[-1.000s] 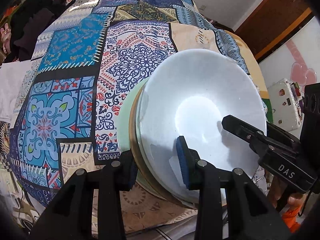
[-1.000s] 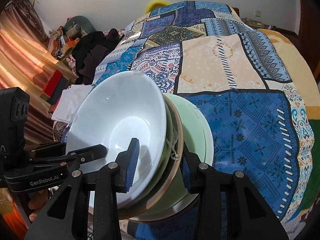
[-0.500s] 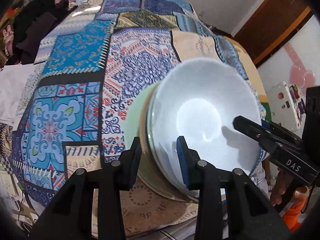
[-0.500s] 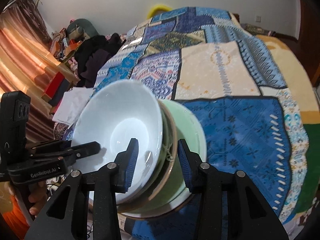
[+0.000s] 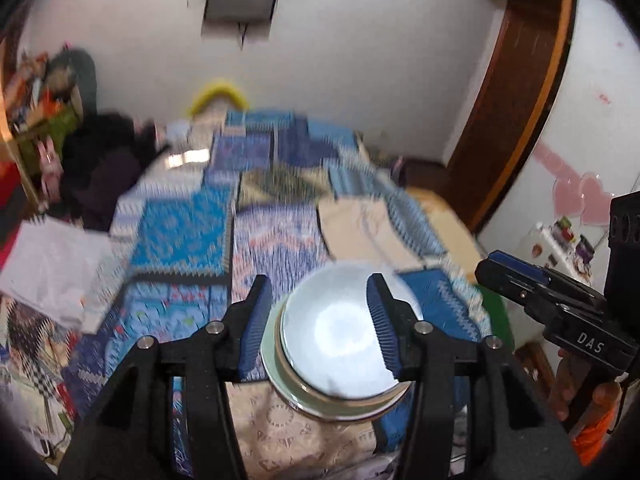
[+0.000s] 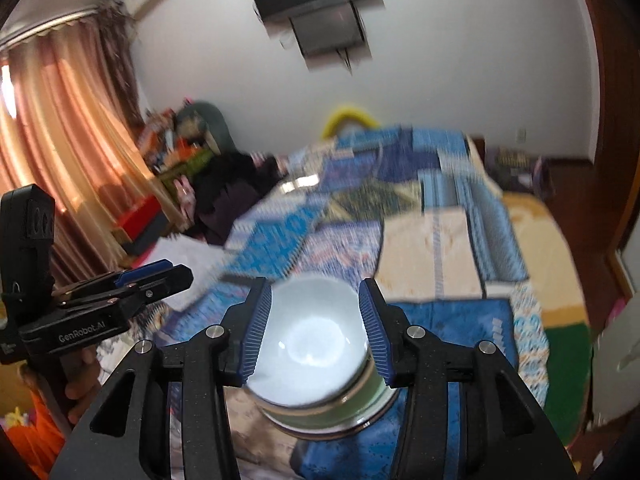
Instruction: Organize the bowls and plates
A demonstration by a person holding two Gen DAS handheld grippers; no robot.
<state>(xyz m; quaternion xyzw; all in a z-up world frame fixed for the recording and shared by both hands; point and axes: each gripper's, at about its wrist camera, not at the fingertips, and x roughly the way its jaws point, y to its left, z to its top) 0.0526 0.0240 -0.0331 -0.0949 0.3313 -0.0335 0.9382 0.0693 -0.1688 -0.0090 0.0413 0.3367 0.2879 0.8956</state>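
The stack of dishes sits on the patchwork bedspread [image 5: 188, 240] of the bed, below and ahead of both pairs of jaws, framed in the gap between each pair but well clear of the pads. On top is a white bowl [image 5: 340, 344], upright and empty; it nests in a pale green bowl [image 6: 362, 398], which rests on a brown-rimmed plate [image 5: 320, 410] at the bottom. Being round, the stack has no long axis; its rim faces up towards the jaws.

The left gripper [image 5: 320, 320] is released, its jaws opening with nothing pressed between them. The right gripper [image 6: 316, 324] is likewise released, jaws opening and empty. Both hover above the stack at a similar remove, the left on its left, the right on its right; neither looks clearly nearer. Any new grasp would mean coming down onto the rim.
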